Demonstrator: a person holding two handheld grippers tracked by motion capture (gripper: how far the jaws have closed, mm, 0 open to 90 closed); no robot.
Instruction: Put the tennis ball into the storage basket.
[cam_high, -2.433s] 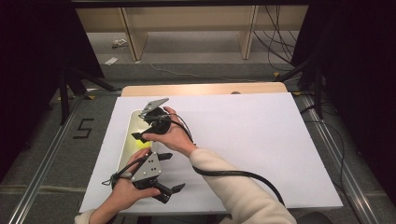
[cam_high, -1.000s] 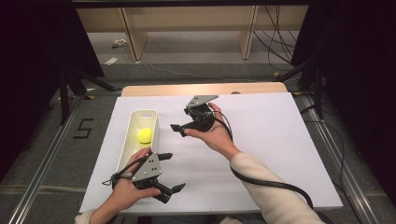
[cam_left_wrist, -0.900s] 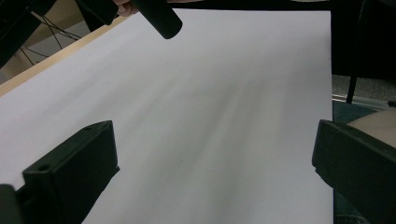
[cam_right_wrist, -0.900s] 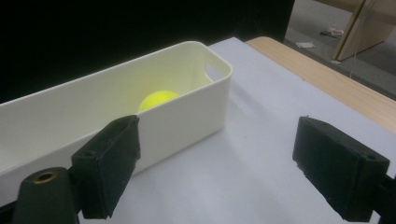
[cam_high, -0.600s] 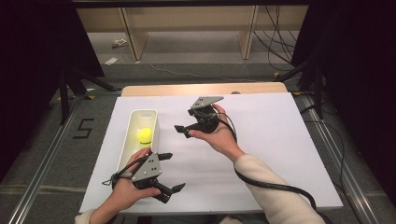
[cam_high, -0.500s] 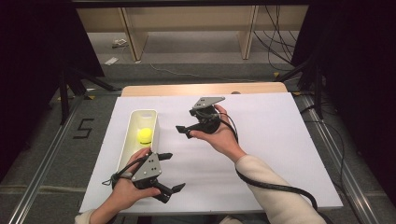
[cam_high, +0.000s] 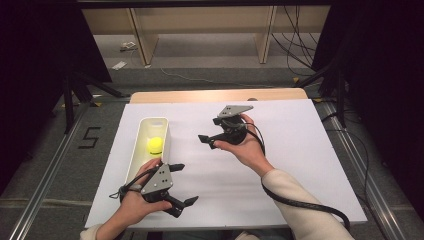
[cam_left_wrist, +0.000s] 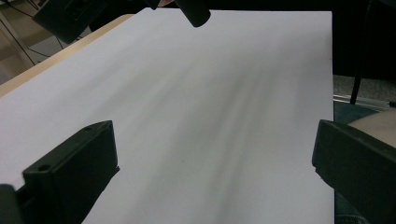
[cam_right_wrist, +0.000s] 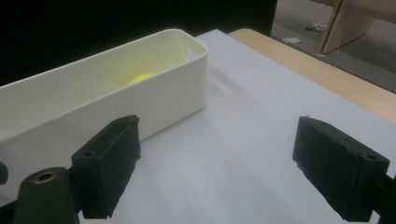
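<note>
A yellow-green ball (cam_high: 155, 145) lies inside a long white bin (cam_high: 165, 131) at the left of the table. My right gripper (cam_high: 209, 130) hovers open and empty over the middle of the table, to the right of the bin, with its jaws turned toward it. In the right gripper view the open gripper (cam_right_wrist: 219, 163) faces the bin's side wall (cam_right_wrist: 116, 98), and the top of the ball (cam_right_wrist: 142, 78) shows over the rim. My left gripper (cam_high: 185, 184) is open and empty near the front edge, by the bin's near end. In the left gripper view its jaws (cam_left_wrist: 210, 172) frame bare white surface.
A white sheet (cam_high: 300, 150) covers the table, with a wooden strip (cam_high: 215, 95) along the far edge. Beyond stand shelf legs (cam_high: 265, 35), floor cables (cam_high: 295, 45) and black curtains. A taped "5" (cam_high: 90, 137) marks the floor at left. The right gripper's cable (cam_high: 300, 207) trails along the forearm.
My right gripper has drawn back from over the bin to the right, to the table's middle, open, and the ball now lies in the bin. The left gripper has stayed put.
</note>
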